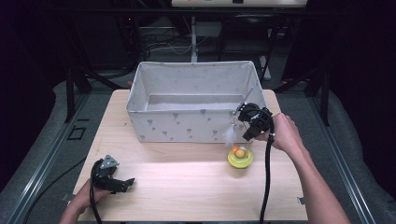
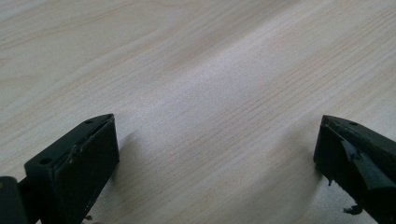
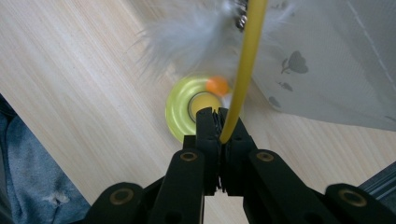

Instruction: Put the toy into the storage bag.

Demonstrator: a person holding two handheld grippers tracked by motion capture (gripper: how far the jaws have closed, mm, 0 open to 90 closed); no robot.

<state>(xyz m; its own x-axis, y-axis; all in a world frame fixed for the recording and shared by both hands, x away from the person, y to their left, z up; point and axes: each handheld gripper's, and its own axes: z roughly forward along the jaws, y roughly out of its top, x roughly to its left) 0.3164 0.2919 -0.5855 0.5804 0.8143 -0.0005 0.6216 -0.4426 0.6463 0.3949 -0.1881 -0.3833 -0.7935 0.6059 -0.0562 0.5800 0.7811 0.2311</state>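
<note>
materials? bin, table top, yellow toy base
Bin: looks like soft grey printed fabric; walls sag and crease.
Table: pale wood or wood-look laminate, matte, visible grain.
Toy base: probably glossy translucent yellow plastic. The right tongs pinch its yellow stem.

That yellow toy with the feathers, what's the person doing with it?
A person holds a gripper in each hand at a wooden table. The right gripper is shut on the thin yellow stick of a feather toy, which rises from a round yellow base sitting on the table just in front of the grey fabric box. The left gripper rests open near the table's front left, holding nothing.
</note>
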